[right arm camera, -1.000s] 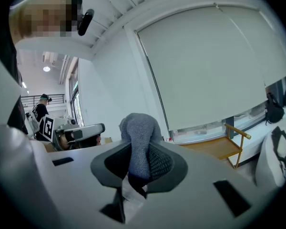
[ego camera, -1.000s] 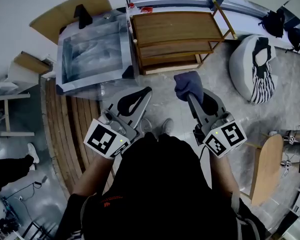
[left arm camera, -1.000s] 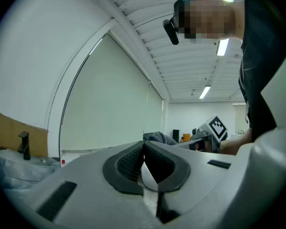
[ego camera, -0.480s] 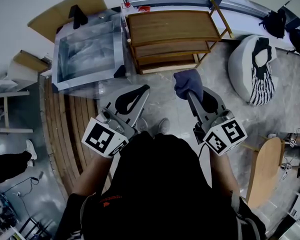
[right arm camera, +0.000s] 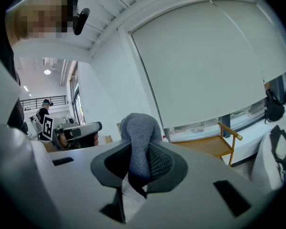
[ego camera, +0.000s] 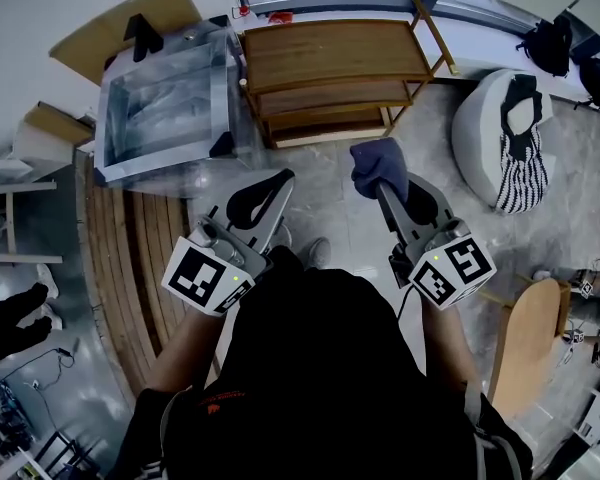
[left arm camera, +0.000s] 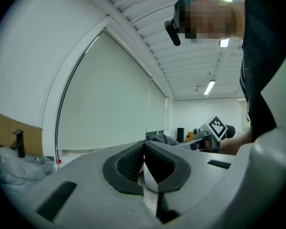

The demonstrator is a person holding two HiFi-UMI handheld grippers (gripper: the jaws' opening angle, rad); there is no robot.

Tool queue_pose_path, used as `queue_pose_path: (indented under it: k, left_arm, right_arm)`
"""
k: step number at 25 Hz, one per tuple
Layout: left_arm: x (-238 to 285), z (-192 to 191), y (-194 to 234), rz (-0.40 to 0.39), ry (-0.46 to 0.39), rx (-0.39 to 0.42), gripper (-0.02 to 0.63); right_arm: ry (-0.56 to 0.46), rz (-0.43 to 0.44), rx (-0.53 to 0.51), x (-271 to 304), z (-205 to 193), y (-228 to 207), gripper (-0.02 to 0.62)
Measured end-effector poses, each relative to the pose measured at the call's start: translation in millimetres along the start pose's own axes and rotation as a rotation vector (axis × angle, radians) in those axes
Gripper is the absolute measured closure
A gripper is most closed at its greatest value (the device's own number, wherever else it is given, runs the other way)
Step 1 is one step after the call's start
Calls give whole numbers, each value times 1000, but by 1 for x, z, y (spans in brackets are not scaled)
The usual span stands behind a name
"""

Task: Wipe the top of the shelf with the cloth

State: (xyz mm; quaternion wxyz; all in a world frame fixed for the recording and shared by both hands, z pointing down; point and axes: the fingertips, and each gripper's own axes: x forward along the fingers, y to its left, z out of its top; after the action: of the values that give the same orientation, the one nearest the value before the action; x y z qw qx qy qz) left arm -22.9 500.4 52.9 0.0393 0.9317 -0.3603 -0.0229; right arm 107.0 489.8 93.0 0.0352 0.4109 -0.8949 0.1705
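The wiping looks not yet begun: the right tongs [ego camera: 382, 186] are clamped on the blue-grey cloth [ego camera: 377, 161] at mid-frame, held well short of the wooden shelf [ego camera: 330, 53] at upper centre. The left tongs [ego camera: 283, 178] are pressed together, holding nothing.

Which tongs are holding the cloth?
The right tongs, pinched on the grey-blue cloth. The left tongs are shut with nothing between them.
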Motion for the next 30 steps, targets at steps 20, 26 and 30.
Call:
queue_pose_path:
  k: [20,26,30]
  left_arm:
    - [79,-24,55,-13,9,-19,586]
    - [111,-33,100,0,26,-42,586]
    - [131,-37,130,9,37,-49,586]
  right_arm:
    - [36,-37,13,45,0,-80,526]
    - [66,-37,23,87,6,-111,526]
    - [81,-39,36,115,10,-130,526]
